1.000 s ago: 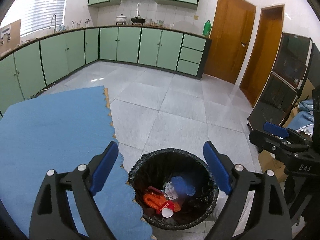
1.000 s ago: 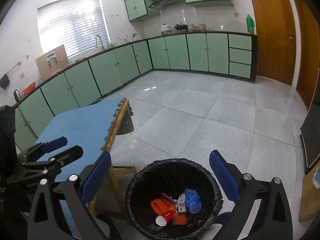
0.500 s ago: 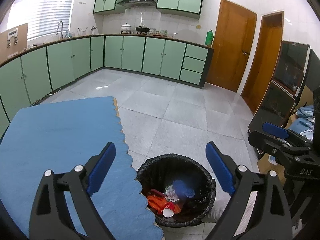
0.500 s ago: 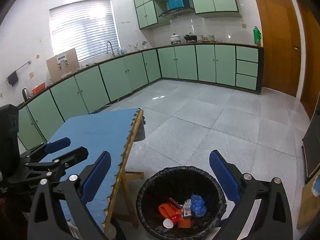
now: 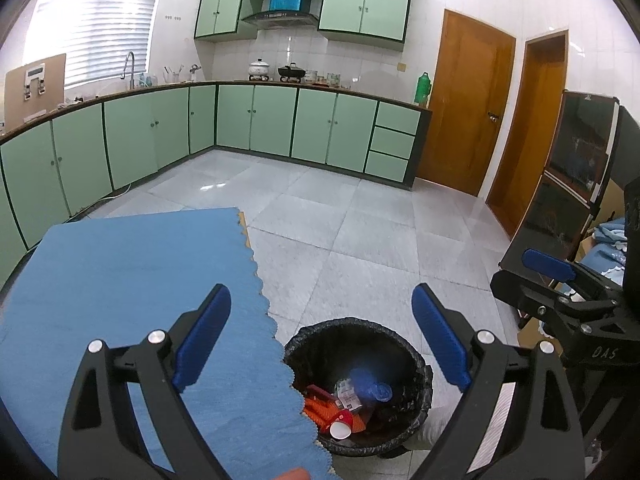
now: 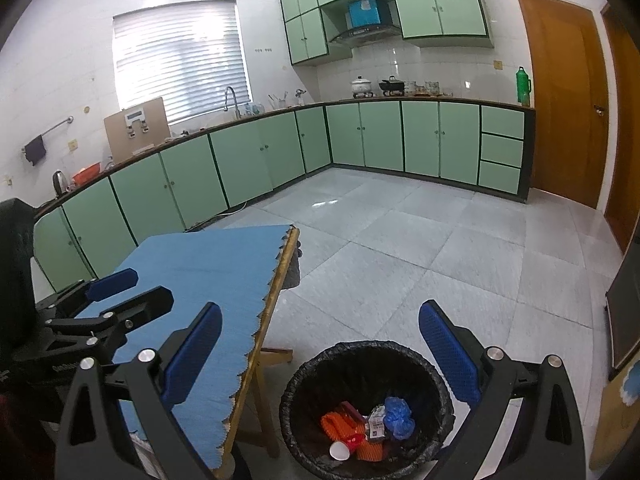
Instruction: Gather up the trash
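A black-lined trash bin [image 5: 416, 356] stands on the floor beside the table; it also shows in the right wrist view [image 6: 312, 372]. Inside lie an orange wrapper [image 6: 340, 426], a blue crumpled bag [image 6: 398, 414], a small carton [image 6: 376, 426] and a paper cup [image 6: 339, 450]. My left gripper [image 5: 320, 340] is open and empty, above the table edge and bin. My right gripper [image 6: 320, 352] is open and empty, above the bin. Each gripper shows in the other's view: the right one [image 5: 560, 284] and the left one [image 6: 108, 292].
A blue mat [image 5: 120, 280] covers the wooden folding table [image 6: 276, 292] left of the bin. Green cabinets [image 5: 280, 124] line the far walls. Wooden doors [image 5: 464, 100] are at the right. A dark rack [image 5: 568, 184] and boxes stand at the right. Grey tiled floor [image 5: 360, 232] lies ahead.
Both grippers have risen and drawn back from the bin, so it sits lower and smaller in both views. Both stay open and empty.
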Tool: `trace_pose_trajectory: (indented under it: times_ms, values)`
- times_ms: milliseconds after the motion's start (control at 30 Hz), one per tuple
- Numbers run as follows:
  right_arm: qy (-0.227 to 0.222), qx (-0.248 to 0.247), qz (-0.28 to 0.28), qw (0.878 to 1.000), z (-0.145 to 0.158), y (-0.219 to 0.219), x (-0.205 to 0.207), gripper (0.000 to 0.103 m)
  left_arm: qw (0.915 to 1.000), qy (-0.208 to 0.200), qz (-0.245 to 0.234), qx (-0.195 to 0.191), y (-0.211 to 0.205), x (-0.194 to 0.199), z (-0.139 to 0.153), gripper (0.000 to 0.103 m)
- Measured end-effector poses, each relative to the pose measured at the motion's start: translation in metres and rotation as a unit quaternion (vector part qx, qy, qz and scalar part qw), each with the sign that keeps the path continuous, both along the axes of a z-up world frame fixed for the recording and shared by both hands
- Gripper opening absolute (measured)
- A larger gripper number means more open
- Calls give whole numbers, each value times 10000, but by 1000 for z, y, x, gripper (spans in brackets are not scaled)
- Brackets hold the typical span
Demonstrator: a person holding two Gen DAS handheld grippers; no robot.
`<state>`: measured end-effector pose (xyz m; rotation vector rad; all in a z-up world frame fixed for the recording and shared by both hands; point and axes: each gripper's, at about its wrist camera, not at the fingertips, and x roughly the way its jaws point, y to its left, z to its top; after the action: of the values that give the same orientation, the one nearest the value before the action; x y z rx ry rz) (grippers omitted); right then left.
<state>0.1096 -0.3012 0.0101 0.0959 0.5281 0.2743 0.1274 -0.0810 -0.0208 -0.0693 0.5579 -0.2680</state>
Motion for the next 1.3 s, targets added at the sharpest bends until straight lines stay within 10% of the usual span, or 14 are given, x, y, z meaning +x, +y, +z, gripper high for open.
trace_pose_trajectory:
  times_ms: [1300]
  values:
    - [-91, 48, 126, 9999, 7, 6, -2, 97, 9999, -129, 58, 70, 9, -15, 14, 90]
